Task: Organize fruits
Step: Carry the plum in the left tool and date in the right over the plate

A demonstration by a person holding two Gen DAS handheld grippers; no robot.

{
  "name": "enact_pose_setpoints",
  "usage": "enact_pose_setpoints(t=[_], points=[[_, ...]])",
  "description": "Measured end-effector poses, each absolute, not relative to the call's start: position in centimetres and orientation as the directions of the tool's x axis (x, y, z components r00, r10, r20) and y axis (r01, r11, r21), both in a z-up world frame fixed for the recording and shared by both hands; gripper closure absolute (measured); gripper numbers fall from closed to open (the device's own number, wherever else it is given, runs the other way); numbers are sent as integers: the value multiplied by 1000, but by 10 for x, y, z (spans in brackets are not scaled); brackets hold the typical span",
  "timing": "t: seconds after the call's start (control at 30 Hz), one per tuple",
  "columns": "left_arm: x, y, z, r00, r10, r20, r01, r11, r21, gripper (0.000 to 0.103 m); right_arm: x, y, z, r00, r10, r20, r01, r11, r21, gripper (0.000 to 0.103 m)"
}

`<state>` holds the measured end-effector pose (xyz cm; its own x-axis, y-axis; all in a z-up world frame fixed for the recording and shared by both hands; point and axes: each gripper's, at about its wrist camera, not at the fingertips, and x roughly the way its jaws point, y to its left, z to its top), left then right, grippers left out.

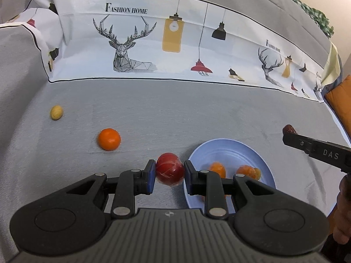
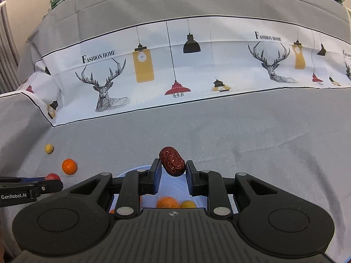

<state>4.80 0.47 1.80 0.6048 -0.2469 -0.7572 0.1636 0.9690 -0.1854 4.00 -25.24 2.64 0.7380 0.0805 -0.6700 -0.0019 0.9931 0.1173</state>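
My left gripper (image 1: 170,172) is shut on a red round fruit (image 1: 170,171), held just left of the light blue plate (image 1: 228,149). The plate holds orange fruits (image 1: 218,168), partly hidden by my fingers. An orange (image 1: 109,139) and a small yellow fruit (image 1: 56,112) lie on the grey cloth to the left. My right gripper (image 2: 172,169) is shut on a wrinkled dark red date (image 2: 172,161), above the plate (image 2: 175,188). The date also shows in the left wrist view (image 1: 289,129) at the right gripper's tip.
The grey cloth (image 1: 175,109) covers the surface, and a white printed band with deer and lamps (image 1: 153,43) runs across the back. An orange cushion (image 1: 340,103) sits at the far right. The left gripper (image 2: 30,188) shows at the left in the right wrist view.
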Motion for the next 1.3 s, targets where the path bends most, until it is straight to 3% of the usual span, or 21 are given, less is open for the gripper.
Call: enact_pose_setpoints(t=[0.43,0.8,1.3], points=[[52,-6,14,590,-274,-760,193,961,-197,73,42,-250,25,734,85,-674,-18,994,106,78],[39,-44,0,459,-429,-778,397,882,-252,73,44,-249,24,726,97,-681,-39,994,101,78],[34,-59,-10,396,-459,-795,467,846,-257,73,45,-235,16,690,135,-711,-104,991,87,78]])
